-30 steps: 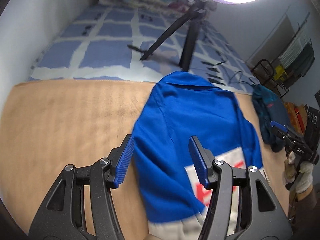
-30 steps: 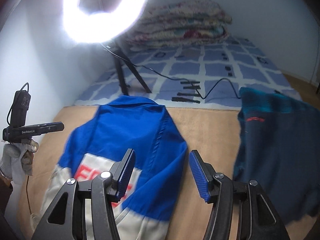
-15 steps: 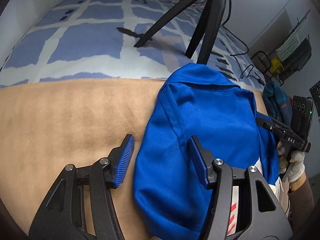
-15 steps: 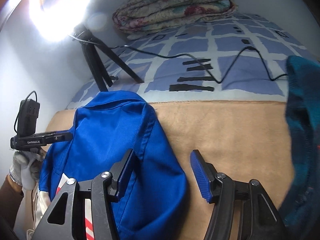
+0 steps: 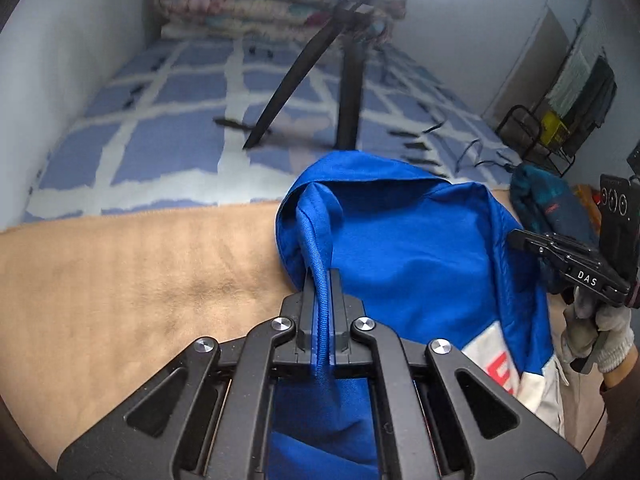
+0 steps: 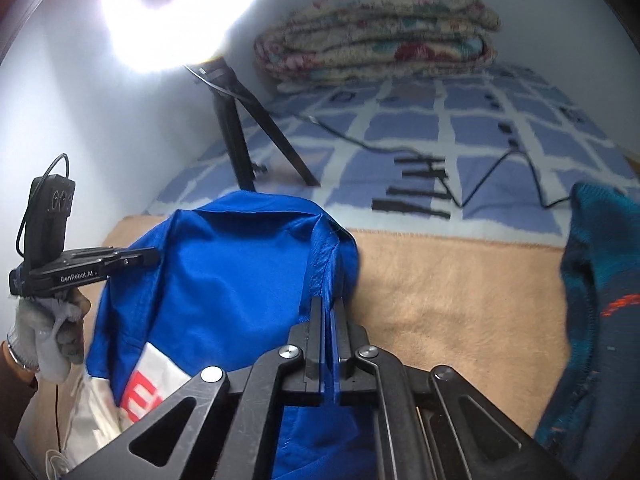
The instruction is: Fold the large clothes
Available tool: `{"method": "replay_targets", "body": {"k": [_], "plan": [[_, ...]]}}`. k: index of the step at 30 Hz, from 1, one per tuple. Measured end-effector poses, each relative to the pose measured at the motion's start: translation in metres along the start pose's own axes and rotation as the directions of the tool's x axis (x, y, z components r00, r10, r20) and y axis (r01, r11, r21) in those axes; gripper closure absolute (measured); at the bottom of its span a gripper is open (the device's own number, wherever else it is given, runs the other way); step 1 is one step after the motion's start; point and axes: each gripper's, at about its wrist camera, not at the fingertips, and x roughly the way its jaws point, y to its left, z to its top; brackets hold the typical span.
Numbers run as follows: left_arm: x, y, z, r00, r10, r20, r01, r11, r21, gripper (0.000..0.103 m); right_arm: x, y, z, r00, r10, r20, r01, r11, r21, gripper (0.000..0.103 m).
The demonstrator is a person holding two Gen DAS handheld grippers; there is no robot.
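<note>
A bed carries everything. Its near part is covered by a tan fleece blanket (image 5: 140, 280), and behind it lies a blue sheet with white grid lines (image 6: 460, 136). On the tan blanket lie a bright blue jacket with a white and red panel (image 5: 400, 248) and a dark teal knitted sweater (image 6: 600, 300). On the sheet stand a black tripod (image 6: 236, 140), a black cable (image 6: 500, 160) and a folded floral quilt (image 6: 376, 36).

Left gripper (image 5: 320, 300) jaws pinch blue jacket (image 5: 408, 248).

Left tongs (image 5: 320, 304) and right tongs (image 6: 328, 328) are both clamped tight, held level.
</note>
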Motion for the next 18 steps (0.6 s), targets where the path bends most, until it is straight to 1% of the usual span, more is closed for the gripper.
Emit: {"method": "replay_targets", "body": {"k": [4,6,10,15,18], "plan": [[-0.028,-0.016,-0.003,0.999,-0.017,0.046,0.016,1.000,0.022,0.103,-0.023,0.015,0.004,0.999,-0.023,0.038,0.023,1.000,-0.020,0.103],[-0.047,-0.021,-0.007,0.997,-0.023,0.069,0.021,0.999,0.031,0.103,-0.043,0.023,0.004,0.997,-0.027,0.073,0.028,0.999,-0.021,0.103],[-0.083,-0.032,-0.020,0.995,-0.035,0.098,0.030,0.999,0.045,0.103,-0.080,0.039,0.001,0.993,-0.026,0.117,0.029,0.999,-0.030,0.103],[-0.140,-0.047,-0.043,0.988,-0.065,0.143,0.059,0.997,0.045,0.103,-0.141,0.069,-0.013,0.983,-0.026,0.181,0.036,0.998,-0.051,0.103],[-0.172,-0.057,-0.059,0.985,-0.066,0.162,0.059,0.997,0.049,0.103,-0.173,0.087,-0.027,0.978,-0.033,0.207,0.046,0.997,-0.054,0.103]]}}
